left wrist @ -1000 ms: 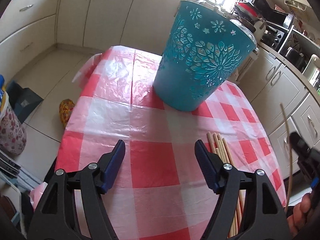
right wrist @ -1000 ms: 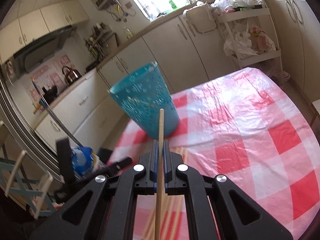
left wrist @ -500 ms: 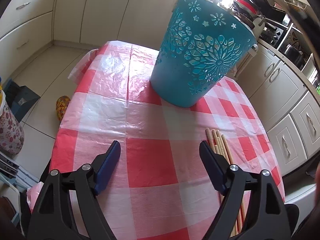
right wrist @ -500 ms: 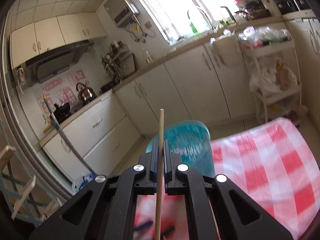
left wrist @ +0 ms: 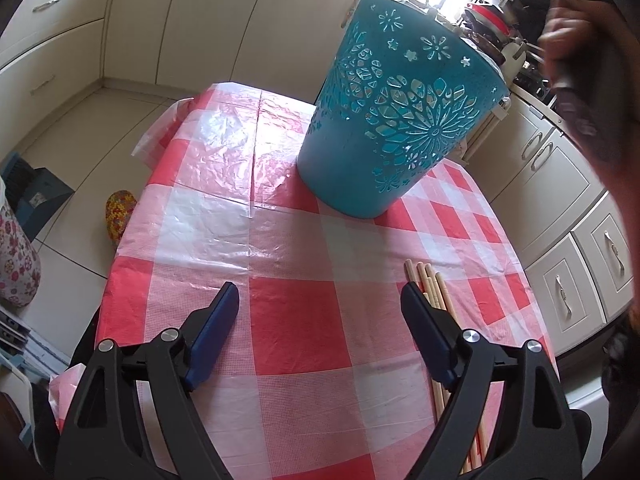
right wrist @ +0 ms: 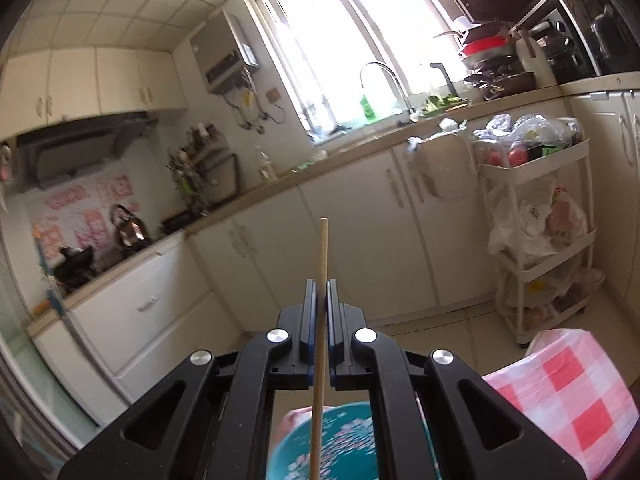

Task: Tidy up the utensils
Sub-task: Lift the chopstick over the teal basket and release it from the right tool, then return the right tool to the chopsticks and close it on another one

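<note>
Your right gripper (right wrist: 319,292) is clamped on a wooden chopstick (right wrist: 320,320), held upright. Teal basket (right wrist: 340,444) sits directly below, on the red-checked tablecloth (right wrist: 576,400). Kitchen counter (right wrist: 360,144) ahead.

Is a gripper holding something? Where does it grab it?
The right gripper pinches one chopstick partway along, its top poking out. The left gripper holds nothing.

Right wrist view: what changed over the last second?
The right gripper, shut on one chopstick, rose from table level to above the teal basket, whose open top now shows below it. The left gripper opened wider. The basket and the chopsticks on the table stayed put.
</note>
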### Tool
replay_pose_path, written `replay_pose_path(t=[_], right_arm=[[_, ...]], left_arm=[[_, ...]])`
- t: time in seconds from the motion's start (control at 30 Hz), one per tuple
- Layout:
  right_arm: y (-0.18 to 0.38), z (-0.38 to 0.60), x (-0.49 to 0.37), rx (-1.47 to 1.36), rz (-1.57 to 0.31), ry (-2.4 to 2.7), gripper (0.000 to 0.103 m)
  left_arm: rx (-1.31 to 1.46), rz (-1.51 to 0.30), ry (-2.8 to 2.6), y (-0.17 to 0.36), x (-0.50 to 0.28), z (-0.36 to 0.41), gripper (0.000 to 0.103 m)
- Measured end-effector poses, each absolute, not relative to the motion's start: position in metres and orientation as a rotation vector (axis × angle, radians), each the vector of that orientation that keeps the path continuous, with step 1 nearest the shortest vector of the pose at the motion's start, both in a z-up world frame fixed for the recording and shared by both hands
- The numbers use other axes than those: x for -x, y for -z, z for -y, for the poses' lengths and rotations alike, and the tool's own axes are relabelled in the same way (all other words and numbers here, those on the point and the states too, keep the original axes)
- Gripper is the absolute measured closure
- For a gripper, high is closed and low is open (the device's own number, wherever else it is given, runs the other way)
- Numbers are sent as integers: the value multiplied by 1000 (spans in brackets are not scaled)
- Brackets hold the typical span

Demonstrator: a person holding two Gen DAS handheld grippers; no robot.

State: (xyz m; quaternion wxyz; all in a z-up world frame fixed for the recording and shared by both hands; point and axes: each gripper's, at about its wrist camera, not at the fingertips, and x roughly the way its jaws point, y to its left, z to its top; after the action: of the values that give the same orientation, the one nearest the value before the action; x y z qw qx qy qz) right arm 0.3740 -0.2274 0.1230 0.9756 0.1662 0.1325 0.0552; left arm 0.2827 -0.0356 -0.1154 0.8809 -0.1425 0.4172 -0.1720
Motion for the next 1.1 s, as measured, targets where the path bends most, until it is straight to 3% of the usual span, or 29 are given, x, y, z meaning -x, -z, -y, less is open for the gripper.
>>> replay_pose_path(t=[0.23,0.5,0.77,1.1], right_arm=[[-93,224,-378,-271,-384,-94,97],[-70,243,-301,-263,-447,-175,92],[25,266,-213,-192,-748,-149,92],[81,251,-218,-80,-909,-93,92]], left_arm=[[306,-868,355,116,-283,34,23],[296,-875,346,117,-284,36,22],[281,-877,341,117,-285,38,22],[252,-884,334,116,-284,43,20]])
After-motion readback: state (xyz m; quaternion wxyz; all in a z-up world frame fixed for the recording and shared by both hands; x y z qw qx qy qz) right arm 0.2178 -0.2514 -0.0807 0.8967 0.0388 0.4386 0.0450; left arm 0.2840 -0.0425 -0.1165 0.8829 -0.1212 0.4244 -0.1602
